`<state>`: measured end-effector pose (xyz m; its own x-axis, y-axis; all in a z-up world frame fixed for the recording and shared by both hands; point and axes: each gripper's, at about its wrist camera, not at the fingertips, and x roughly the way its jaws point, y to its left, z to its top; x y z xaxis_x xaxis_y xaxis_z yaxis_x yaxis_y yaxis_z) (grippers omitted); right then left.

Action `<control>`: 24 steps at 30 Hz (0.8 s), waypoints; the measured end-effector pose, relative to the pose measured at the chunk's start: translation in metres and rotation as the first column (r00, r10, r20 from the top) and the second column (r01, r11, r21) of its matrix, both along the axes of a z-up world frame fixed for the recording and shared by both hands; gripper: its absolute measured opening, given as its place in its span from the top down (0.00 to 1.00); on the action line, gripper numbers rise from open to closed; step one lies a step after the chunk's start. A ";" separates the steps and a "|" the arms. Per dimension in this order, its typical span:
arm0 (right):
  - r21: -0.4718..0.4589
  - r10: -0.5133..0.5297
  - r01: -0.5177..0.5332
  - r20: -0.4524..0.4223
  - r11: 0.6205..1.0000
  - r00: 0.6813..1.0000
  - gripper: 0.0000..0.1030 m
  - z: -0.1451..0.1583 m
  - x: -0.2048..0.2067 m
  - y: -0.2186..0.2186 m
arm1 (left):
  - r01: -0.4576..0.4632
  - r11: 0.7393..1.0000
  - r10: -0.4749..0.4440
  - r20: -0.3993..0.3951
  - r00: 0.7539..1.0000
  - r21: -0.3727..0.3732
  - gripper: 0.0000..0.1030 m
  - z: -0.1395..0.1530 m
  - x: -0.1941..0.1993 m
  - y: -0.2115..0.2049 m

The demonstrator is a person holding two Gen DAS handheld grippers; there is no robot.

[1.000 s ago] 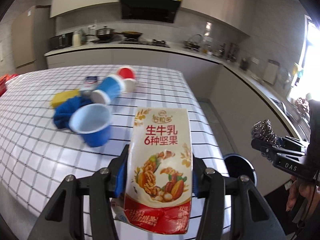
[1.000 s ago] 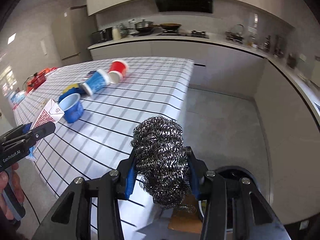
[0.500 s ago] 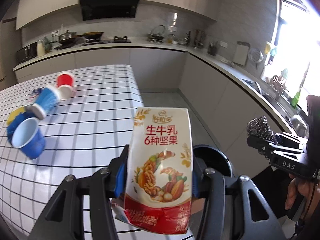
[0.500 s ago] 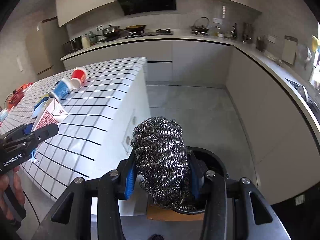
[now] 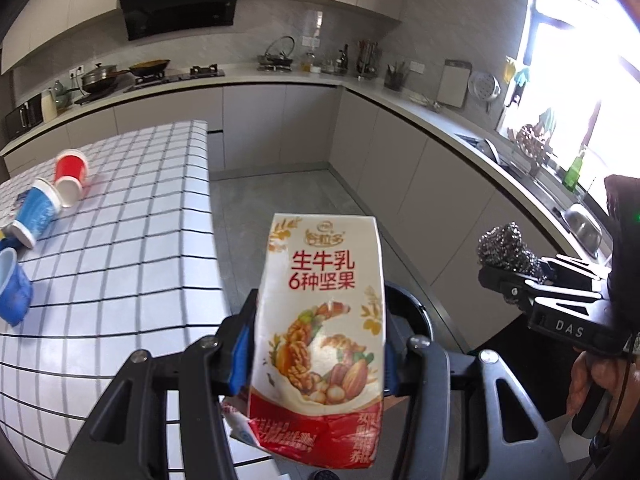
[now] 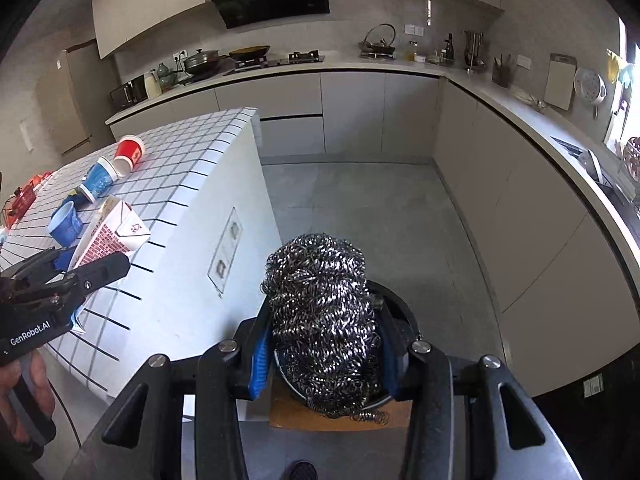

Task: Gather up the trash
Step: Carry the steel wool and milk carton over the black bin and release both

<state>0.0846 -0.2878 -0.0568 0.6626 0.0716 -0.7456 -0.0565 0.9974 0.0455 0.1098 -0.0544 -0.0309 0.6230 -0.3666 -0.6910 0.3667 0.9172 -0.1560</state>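
Left wrist view: left tool (image 5: 318,354) clamped carton (image 5: 320,312), upright, bin (image 5: 412,312) rim behind at 3 o'clock. Right tool (image 6: 325,354) clamped scourer (image 6: 322,320) over bin. Cups (image 6: 100,178) lay on desk (image 6: 192,184) at 10 o'clock.

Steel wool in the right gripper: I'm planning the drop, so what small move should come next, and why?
Probably open the right gripper to release the steel wool. It is clamped between the blue-padded fingers, and the round black bin on the floor appears to sit right behind and below it. The left gripper, holding the milk carton, could follow.
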 end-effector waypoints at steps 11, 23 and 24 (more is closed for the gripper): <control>0.013 0.038 -0.037 -0.068 0.999 0.997 0.55 -0.040 0.016 -0.030 | 0.025 0.999 -0.023 -0.084 0.996 0.026 0.50 -0.038 0.007 -0.042; 0.000 0.147 -0.149 -0.150 0.989 0.978 0.55 -0.097 0.044 -0.051 | 0.038 0.998 -0.028 -0.174 0.984 0.052 0.50 -0.086 0.021 -0.082; -0.007 0.168 -0.172 -0.164 0.985 0.972 0.55 -0.106 0.047 -0.051 | 0.040 0.997 -0.029 -0.182 0.983 0.059 0.50 -0.091 0.023 -0.085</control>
